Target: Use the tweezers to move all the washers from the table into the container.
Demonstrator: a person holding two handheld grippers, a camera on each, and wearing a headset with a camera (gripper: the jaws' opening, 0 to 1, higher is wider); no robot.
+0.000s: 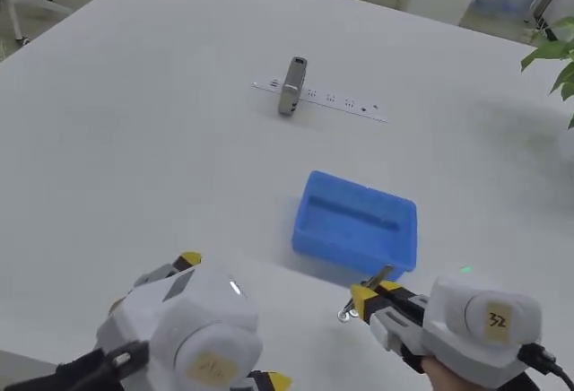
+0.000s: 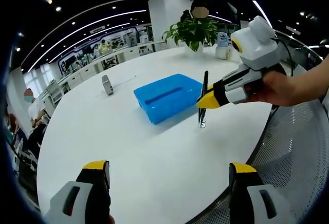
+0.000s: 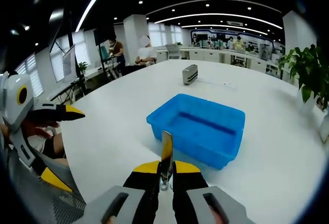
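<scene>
Overhead, the right gripper point(image 1: 366, 297) is seen clenched on the tweezers point(image 1: 380, 275). They are kept steep so that their tips reach the table point(image 1: 134, 140) just beside the container point(image 1: 354, 221), presumably for a short carry. In the left gripper view, the left gripper point(image 2: 169, 168) is held released and well apart, likely to leave room. A tiny silvery ring, judged a washer point(image 2: 202, 125), is seen at the tweezer tips against the table; whether it is gripped cannot be told. In the right gripper view, the tweezers are pinched upright before the container.
</scene>
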